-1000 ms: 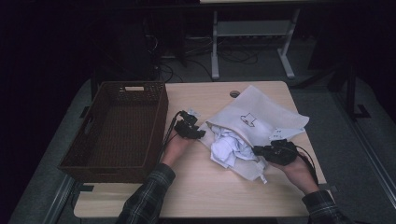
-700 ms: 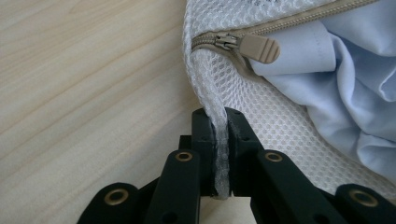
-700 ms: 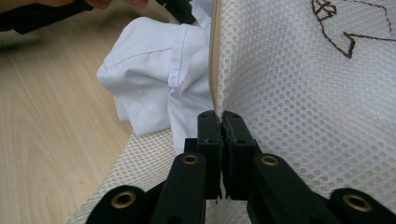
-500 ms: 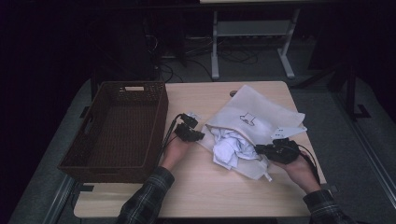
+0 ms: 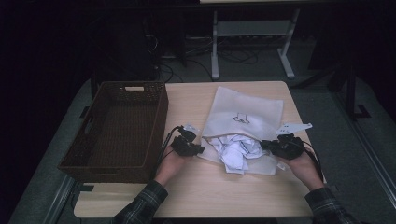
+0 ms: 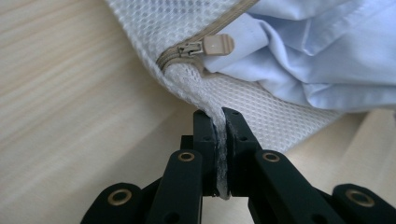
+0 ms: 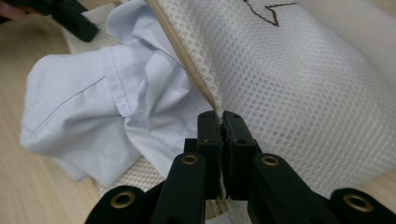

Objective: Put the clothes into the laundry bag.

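Note:
A white mesh laundry bag (image 5: 247, 109) lies on the wooden table with its open, zippered mouth toward me. A crumpled light blue shirt (image 5: 238, 151) sticks halfway out of it. My left gripper (image 5: 198, 149) is at the mouth's left corner; its jaws have just been closing and now pinch the mesh (image 6: 261, 107) just below the beige zipper pull (image 6: 210, 45). My right gripper (image 5: 266, 145) is shut on the bag's upper edge (image 7: 299, 93) by the zipper tape at the right end, with the shirt (image 7: 93, 102) to its left.
A dark brown wicker basket (image 5: 107, 170), empty inside, stands at the table's left, close to my left hand. A white tag (image 5: 293, 127) lies by the right gripper. The table's right edge is near my right hand. Metal frame legs (image 5: 215, 42) stand on the floor behind.
The left gripper has moved toward me and shut on the bag's left corner. The bag has swung round and now lies straighter. The right gripper has stayed put.

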`<state>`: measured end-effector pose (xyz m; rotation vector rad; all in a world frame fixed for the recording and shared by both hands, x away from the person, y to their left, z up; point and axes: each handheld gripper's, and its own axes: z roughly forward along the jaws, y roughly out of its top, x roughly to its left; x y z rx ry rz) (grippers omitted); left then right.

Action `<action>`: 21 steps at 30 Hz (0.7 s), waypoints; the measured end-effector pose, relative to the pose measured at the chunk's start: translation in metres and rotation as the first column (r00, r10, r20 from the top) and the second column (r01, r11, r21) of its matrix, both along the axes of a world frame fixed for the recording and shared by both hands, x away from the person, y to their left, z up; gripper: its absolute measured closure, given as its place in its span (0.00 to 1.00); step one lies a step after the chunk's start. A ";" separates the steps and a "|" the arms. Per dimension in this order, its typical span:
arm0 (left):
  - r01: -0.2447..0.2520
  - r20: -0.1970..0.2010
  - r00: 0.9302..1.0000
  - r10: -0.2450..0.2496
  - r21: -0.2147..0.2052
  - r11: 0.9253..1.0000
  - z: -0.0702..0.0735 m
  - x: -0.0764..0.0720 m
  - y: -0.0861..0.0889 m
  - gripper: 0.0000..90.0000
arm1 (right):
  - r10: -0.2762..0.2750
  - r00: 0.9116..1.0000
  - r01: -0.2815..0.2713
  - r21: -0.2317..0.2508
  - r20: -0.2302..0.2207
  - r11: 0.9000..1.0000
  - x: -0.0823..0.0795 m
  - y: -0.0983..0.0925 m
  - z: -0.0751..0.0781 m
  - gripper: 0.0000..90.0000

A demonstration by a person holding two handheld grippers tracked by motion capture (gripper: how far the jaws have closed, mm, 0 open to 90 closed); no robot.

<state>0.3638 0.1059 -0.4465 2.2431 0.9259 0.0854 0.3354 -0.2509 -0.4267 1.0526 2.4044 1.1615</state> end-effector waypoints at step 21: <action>0.039 0.019 0.999 -0.038 -0.086 0.996 -0.003 -0.044 0.002 0.94 | -0.043 0.999 0.043 0.055 -0.009 0.998 0.015 -0.005 0.014 0.75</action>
